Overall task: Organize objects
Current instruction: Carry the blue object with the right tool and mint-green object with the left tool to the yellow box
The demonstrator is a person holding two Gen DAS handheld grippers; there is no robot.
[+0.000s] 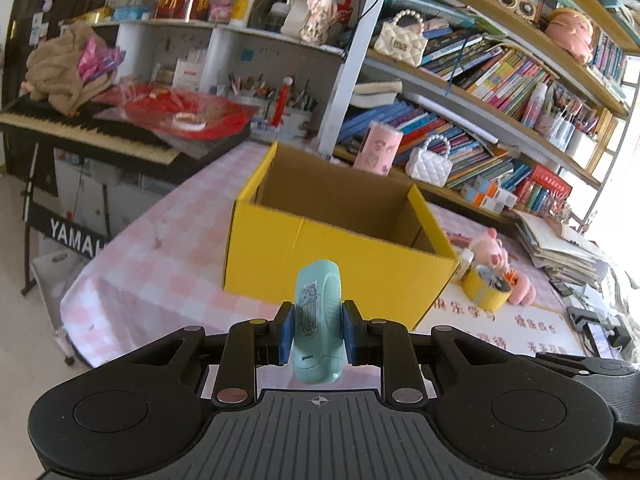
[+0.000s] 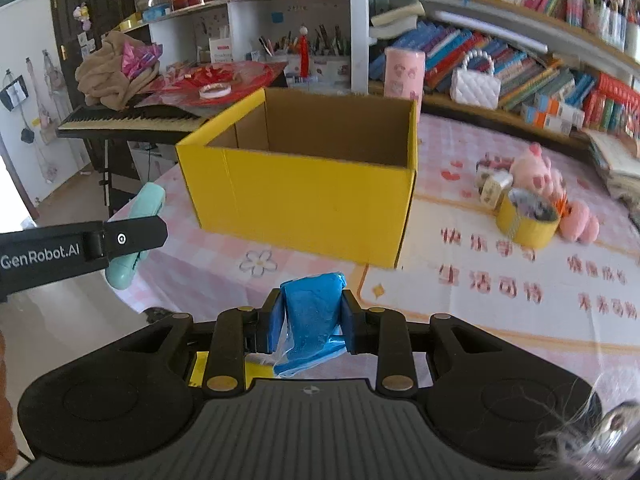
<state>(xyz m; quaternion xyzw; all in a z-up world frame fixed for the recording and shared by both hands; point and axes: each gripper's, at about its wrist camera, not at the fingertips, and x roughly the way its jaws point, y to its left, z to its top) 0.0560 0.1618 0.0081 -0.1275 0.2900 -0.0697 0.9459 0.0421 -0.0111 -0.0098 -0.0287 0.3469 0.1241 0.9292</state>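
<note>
Left gripper (image 1: 318, 334) clamps one mint-green case (image 1: 318, 320), upright, printed sticker facing. Right gripper (image 2: 309, 326) clamps one crinkled blue packet (image 2: 312, 320). At 12 o'clock: one open yellow box (image 1: 332, 260). At 2 o'clock: one yellow tape roll (image 1: 486, 288), one pink plush (image 1: 494, 246).

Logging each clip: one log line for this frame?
left gripper: holds mint case | right gripper: holds blue pack | box: open

My left gripper (image 1: 318, 334) is black with blue pads and holds a mint-green case (image 1: 318, 320) bearing a line-drawn sticker. My right gripper (image 2: 308, 328), also black with blue pads, holds a bright blue packet (image 2: 314, 320). The box (image 2: 304, 208) is yellow outside, brown inside. The tablecloth (image 1: 160, 264) is pink-and-white checked. A yellow tape roll (image 2: 528, 222) lies beside a pink plush toy (image 2: 560, 196).
</note>
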